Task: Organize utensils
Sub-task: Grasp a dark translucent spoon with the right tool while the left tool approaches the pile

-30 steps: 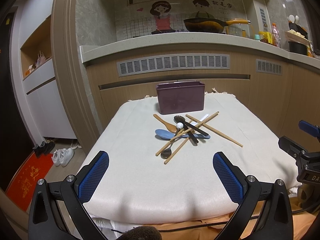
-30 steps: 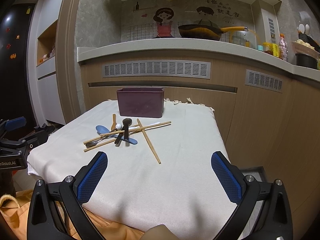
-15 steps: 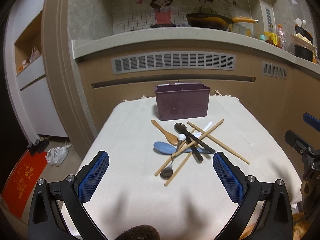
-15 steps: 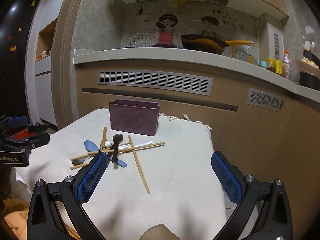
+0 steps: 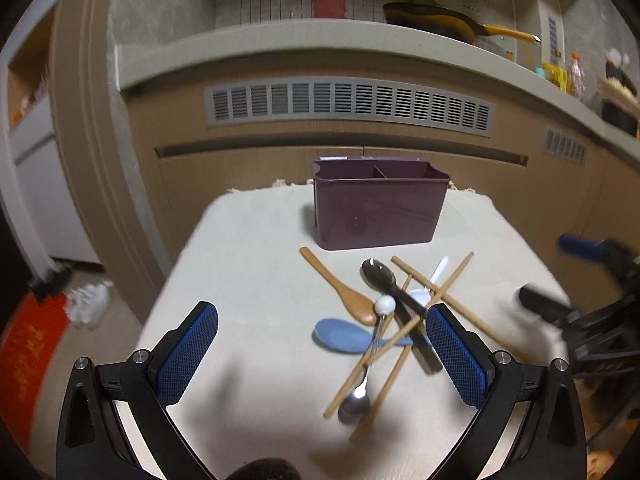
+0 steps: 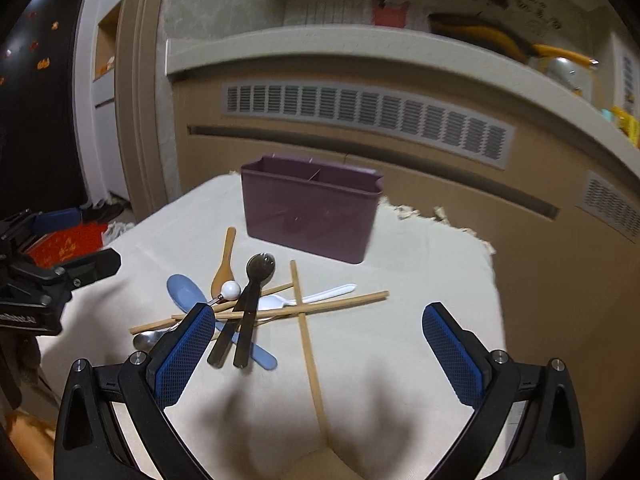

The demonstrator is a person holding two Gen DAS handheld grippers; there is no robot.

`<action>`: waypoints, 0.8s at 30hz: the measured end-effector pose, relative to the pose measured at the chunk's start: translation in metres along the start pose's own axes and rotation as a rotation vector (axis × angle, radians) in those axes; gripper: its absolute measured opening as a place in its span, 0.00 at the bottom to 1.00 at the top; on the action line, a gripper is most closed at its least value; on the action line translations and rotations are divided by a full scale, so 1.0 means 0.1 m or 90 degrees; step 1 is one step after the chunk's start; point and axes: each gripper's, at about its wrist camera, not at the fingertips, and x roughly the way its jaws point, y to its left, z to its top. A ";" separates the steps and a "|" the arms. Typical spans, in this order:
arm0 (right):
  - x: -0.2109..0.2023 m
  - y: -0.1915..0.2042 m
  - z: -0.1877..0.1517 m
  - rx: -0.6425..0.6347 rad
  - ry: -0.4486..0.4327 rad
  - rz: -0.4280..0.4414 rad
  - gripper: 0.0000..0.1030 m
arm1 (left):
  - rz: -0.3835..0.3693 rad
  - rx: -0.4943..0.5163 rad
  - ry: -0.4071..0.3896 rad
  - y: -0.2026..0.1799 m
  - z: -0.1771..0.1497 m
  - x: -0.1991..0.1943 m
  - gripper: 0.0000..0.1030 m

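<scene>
A purple two-compartment utensil holder (image 5: 378, 206) (image 6: 310, 210) stands at the back of the cloth-covered table. In front of it lies a crossed pile: a wooden spoon (image 5: 340, 292) (image 6: 224, 264), a blue spoon (image 5: 340, 336) (image 6: 184, 290), a dark-handled metal spoon (image 5: 380, 276) (image 6: 258, 270), a white plastic spoon (image 5: 434, 278) (image 6: 320, 296), a ball-ended steel spoon (image 5: 354, 402) and several wooden chopsticks (image 5: 436, 292) (image 6: 308, 344). My left gripper (image 5: 322, 356) is open above the pile's near-left side. My right gripper (image 6: 318, 354) is open over the pile's right part.
The table carries a cream cloth (image 5: 248, 264) (image 6: 420, 280) with edges falling off on all sides. A wooden kitchen counter with vents (image 5: 348, 100) stands close behind. Shoes and a red mat (image 5: 28, 344) lie on the floor at left.
Both grippers have moved forward and down toward the utensil pile, which now looks larger and closer. Both stay open. The utensils have not moved.
</scene>
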 end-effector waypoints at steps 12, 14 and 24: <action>1.35 0.42 0.37 -0.039 0.170 0.086 0.51 | 0.094 -0.030 -0.001 0.49 0.16 0.57 1.00; 1.50 0.47 0.38 -0.035 0.193 0.088 0.49 | 0.106 -0.023 0.007 0.51 0.13 0.62 1.00; 1.76 0.49 0.35 -0.019 0.234 0.093 0.35 | 0.096 -0.073 0.042 0.65 0.01 0.74 1.00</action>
